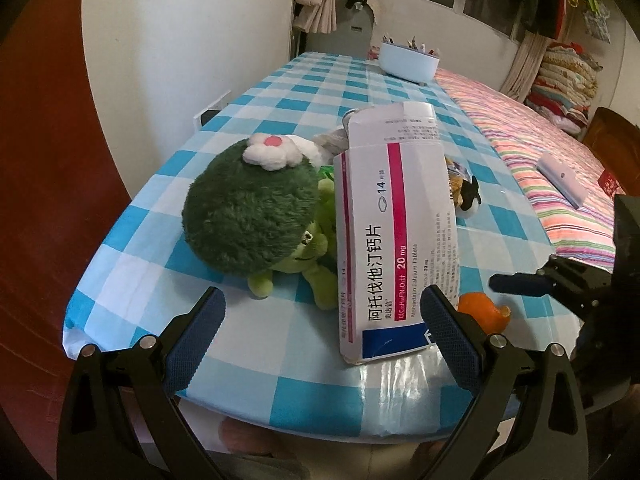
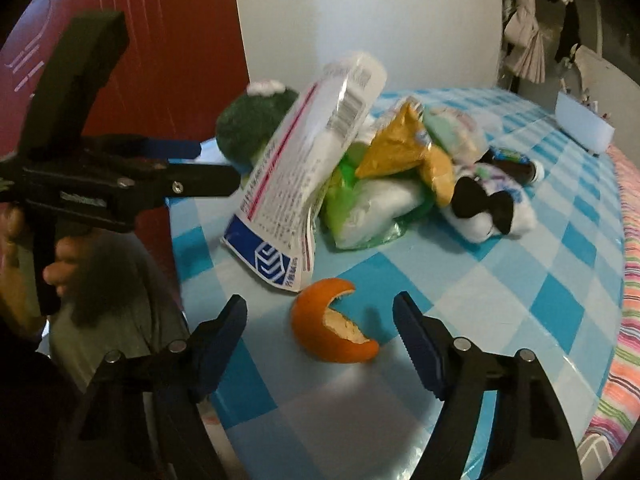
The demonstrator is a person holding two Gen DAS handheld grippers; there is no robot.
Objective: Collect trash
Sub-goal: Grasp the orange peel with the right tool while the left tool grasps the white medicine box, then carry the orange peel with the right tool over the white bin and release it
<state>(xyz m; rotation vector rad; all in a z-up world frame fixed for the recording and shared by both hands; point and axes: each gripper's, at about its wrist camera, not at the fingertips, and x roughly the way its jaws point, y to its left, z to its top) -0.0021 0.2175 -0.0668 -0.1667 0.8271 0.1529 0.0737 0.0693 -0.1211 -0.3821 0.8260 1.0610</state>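
Observation:
An empty medicine box [image 1: 394,232] leans on a pile of wrappers on the blue checked table [image 1: 280,92]; it also shows in the right wrist view [image 2: 308,168]. An orange peel [image 2: 334,322] lies just in front of my open right gripper [image 2: 320,324], between its fingers' line. It also shows in the left wrist view [image 1: 482,312]. My left gripper [image 1: 322,320] is open and empty, its right finger beside the box's lower end. A yellow wrapper [image 2: 408,144] and green-white bags [image 2: 372,204] lie in the pile.
A green plush toy [image 1: 256,208] sits left of the box. A black-and-white plush [image 2: 488,204] and a dark bottle [image 2: 516,164] lie right of the pile. A white bin [image 1: 408,60] stands at the table's far end. A striped bed [image 1: 552,168] is to the right.

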